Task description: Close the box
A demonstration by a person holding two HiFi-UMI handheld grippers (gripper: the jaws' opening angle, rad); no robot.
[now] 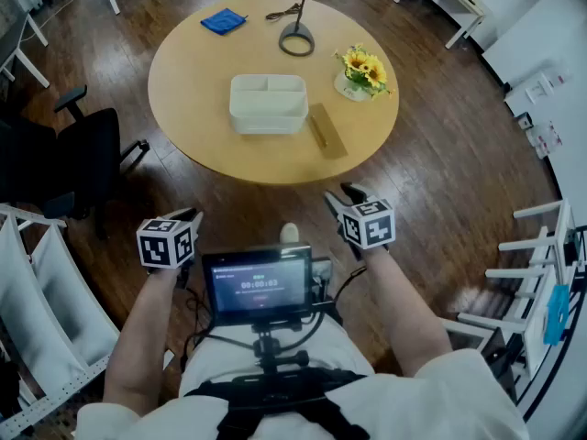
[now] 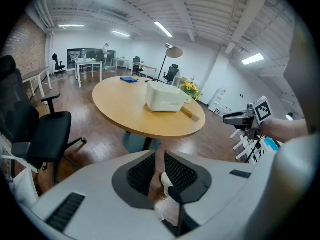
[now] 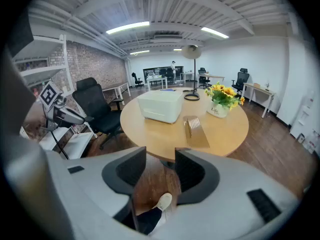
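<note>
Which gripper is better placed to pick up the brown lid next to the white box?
Right, probably. The lid lies on the right side of the box, nearer the right gripper, whose fingers stand wide apart. The left gripper is on the other side, fingers almost together.

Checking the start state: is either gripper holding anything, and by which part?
Nothing is held. The left gripper and right gripper both have nothing between their jaws, and the box sits untouched on the table.
</note>
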